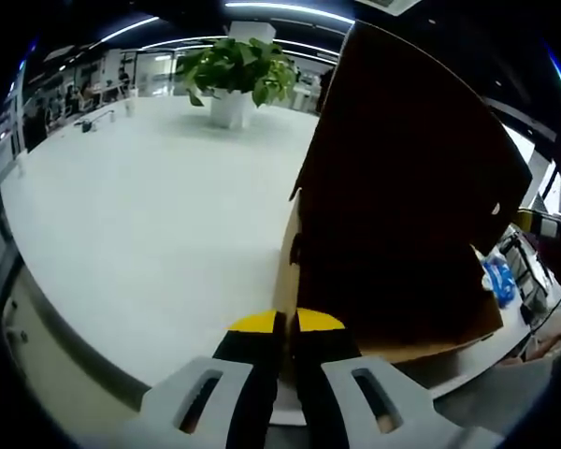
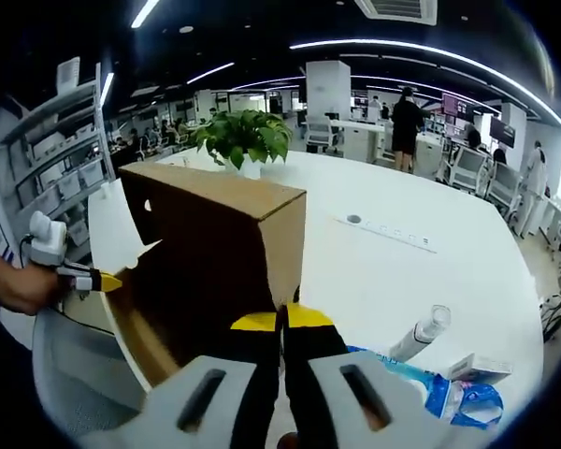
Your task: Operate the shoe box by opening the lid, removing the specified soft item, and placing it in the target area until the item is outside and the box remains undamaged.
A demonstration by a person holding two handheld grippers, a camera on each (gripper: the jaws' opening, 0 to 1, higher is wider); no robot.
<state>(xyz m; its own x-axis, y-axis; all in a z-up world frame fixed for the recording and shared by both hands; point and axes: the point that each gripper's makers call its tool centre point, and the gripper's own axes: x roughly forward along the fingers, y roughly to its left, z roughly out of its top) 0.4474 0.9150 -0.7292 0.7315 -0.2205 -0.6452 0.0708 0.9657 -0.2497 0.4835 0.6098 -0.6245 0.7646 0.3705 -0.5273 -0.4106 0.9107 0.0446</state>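
1. Standing on the near edge of a white table (image 2: 430, 271), the brown cardboard shoe box (image 2: 215, 253) has its lid (image 1: 411, 159) lifted; in the left gripper view the lid rises as a broad dark panel above the box body (image 1: 402, 309).
2. What lies inside the box cannot be told: the interior facing the left gripper view is in deep shadow, and the right gripper view shows only outer walls and a sloping flap.
3. The left gripper (image 1: 285, 327) has its yellow-tipped jaws drawn together just in front of the box's near corner edge; whether any cardboard is pinched between them cannot be told.
4. The right gripper (image 2: 280, 323) also has its jaws pressed together, right at the lower edge of the box wall; whether it grips the cardboard cannot be told.
5. In the right gripper view the left gripper appears at the left side of the box, held in a person's hand (image 2: 14, 285), its yellow tip meeting the box edge.
6. Beside the box on the table, near the right gripper, lie a white tube (image 2: 421, 335), a blue-and-clear plastic packet (image 2: 453, 393) and a small white carton (image 2: 477, 367).
7. A potted green plant (image 2: 245, 138) in a white pot stands farther back on the table, behind the box.
8. Beyond the table stretches an office with desks, chairs, shelves along one side, ceiling light strips, and a person in dark clothes (image 2: 407, 126) standing in the distance.
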